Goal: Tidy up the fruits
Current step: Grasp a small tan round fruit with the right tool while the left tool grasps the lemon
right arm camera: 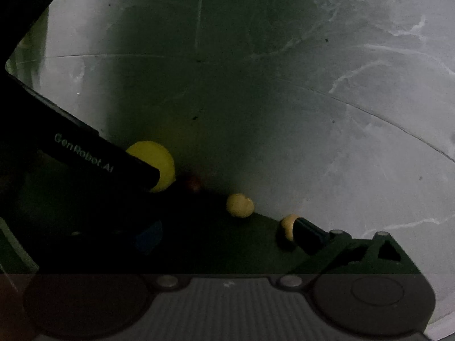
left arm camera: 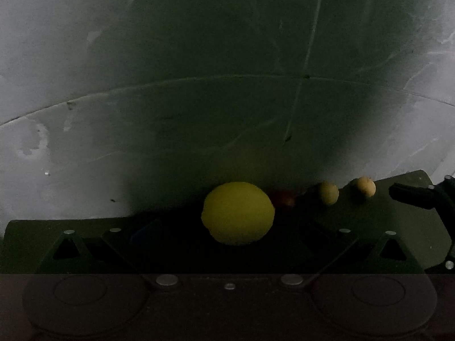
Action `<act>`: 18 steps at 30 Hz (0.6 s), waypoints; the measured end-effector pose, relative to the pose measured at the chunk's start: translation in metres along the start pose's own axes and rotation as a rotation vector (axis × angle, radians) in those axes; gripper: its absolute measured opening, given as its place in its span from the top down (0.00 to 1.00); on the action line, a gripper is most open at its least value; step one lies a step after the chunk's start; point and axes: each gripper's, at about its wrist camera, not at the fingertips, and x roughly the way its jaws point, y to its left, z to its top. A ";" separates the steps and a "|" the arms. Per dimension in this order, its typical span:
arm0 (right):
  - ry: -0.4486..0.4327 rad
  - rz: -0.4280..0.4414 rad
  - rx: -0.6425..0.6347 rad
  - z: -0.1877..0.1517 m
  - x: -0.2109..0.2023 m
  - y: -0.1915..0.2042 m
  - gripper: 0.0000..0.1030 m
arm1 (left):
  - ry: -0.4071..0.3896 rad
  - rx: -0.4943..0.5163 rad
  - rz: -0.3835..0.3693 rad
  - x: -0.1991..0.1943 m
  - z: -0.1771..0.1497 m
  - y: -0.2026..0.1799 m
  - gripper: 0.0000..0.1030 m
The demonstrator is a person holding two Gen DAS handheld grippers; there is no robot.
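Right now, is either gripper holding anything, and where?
Cannot tell: yellow fruit sits between the left gripper's jaws, contact lost in darkness. Right gripper holds nothing visible.

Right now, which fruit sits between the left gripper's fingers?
The big yellow lemon. It sits between the left gripper's fingers, far larger and brighter than the two small tan fruits off to its right and the dark reddish one behind it.

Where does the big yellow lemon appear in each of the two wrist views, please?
Left wrist view: the lemon sits low and central, on the dark mat.
Right wrist view: the lemon is left of centre, partly hidden behind the left gripper.
Shared landmark: the small dark red fruit just right of it.
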 end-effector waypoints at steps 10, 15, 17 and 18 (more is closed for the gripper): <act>-0.013 -0.011 -0.026 0.005 0.022 0.003 0.24 | -0.003 -0.017 -0.014 0.009 0.003 -0.001 0.01; 0.000 -0.019 -0.012 0.003 0.029 0.001 0.33 | -0.001 -0.019 -0.011 0.014 0.003 0.001 0.08; 0.003 -0.021 -0.007 0.003 0.032 0.000 0.36 | 0.001 -0.023 -0.009 0.015 0.003 0.000 0.11; 0.003 -0.021 -0.006 0.003 0.033 0.000 0.37 | 0.003 -0.025 -0.010 0.015 0.002 0.001 0.13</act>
